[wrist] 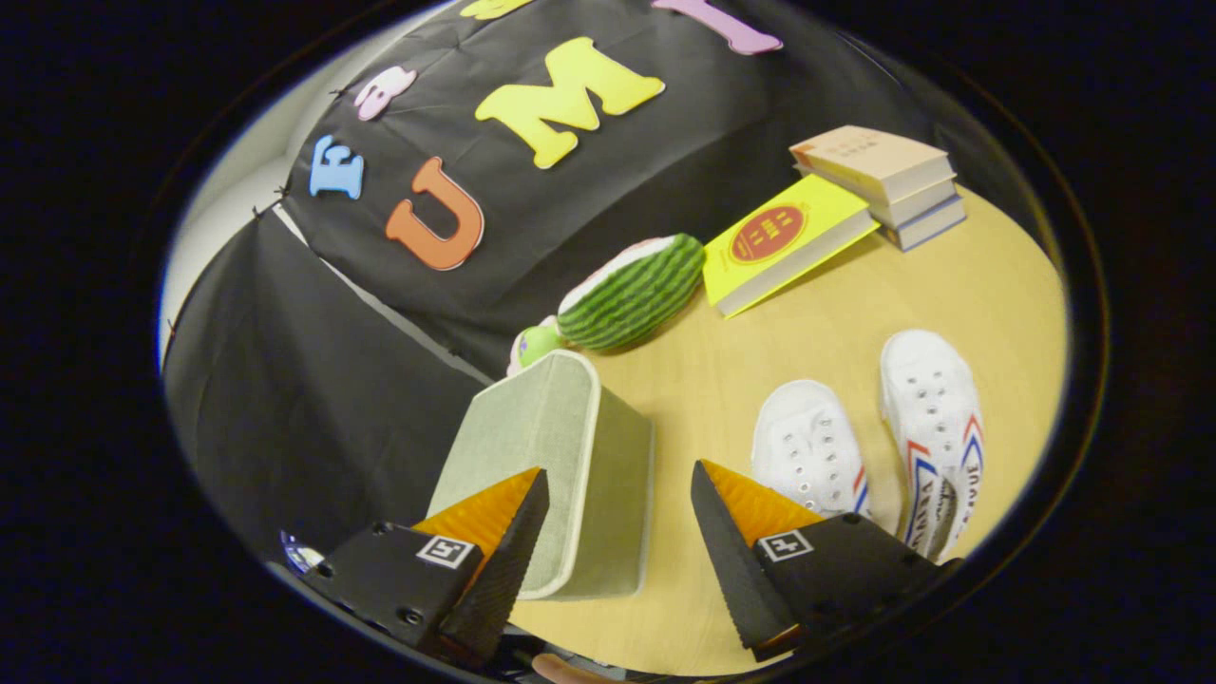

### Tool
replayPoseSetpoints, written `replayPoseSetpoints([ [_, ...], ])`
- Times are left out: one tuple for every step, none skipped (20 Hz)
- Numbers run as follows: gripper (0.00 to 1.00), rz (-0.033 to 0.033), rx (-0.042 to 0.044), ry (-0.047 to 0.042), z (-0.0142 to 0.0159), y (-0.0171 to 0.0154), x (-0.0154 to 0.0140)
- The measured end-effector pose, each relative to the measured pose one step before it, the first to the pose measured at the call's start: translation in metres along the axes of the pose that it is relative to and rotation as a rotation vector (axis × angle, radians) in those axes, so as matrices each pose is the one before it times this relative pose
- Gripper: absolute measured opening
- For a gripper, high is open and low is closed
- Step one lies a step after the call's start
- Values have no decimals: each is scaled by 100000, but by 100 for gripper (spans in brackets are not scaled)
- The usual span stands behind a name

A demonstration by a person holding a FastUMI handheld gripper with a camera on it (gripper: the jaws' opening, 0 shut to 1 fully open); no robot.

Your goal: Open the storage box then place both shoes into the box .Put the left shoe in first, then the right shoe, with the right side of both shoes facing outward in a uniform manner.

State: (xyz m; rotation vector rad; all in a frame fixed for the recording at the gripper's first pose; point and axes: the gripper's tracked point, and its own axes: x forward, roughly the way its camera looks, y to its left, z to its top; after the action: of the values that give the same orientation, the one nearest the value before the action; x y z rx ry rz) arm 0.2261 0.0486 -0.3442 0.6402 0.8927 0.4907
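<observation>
The pale green fabric storage box (560, 456) stands at the table's (836, 323) edge by the black wall, its lid shut, contents hidden. The gripper (619, 494) hovers above with fingers spread wide and empty, the box's near corner between them. Two white shoes (807, 446) (936, 418) lie side by side just beyond the right finger. A watermelon plush (632, 290) and stacked books (883, 180) sit along the far edge
</observation>
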Motion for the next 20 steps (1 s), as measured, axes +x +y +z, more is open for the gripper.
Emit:
replayPoseSetpoints([
  [93,3400,2567,2021,15,-101,594],
  [93,4946,846,2866,-25,434,639],
  [93,4456,1166,2357,23,425,426],
  [93,5304,468,1355,73,807,337],
  [93,4099,-235,2434,120,537,393],
  [92,2610,209,2274,247,28,445],
  [92,1898,1038,2217,496,-137,570],
  [92,794,374,2589,194,-201,454],
  [93,141,1349,2381,315,-422,670],
  [92,1281,1720,4697,-421,-377,717],
  [92,2327,2934,5426,-392,9,705],
  [92,2548,2403,5127,-538,-31,609],
  [93,1584,1157,2719,32,-165,756],
  [93,1017,935,1536,224,-262,644],
  [93,3516,305,2152,154,243,585],
  [92,3869,1437,1902,-189,337,130],
  [92,4624,2351,1375,140,448,106],
  [92,5388,2321,1951,-135,776,210],
  [92,4000,2832,1286,31,520,259],
  [91,1427,1831,-781,227,-27,158],
])
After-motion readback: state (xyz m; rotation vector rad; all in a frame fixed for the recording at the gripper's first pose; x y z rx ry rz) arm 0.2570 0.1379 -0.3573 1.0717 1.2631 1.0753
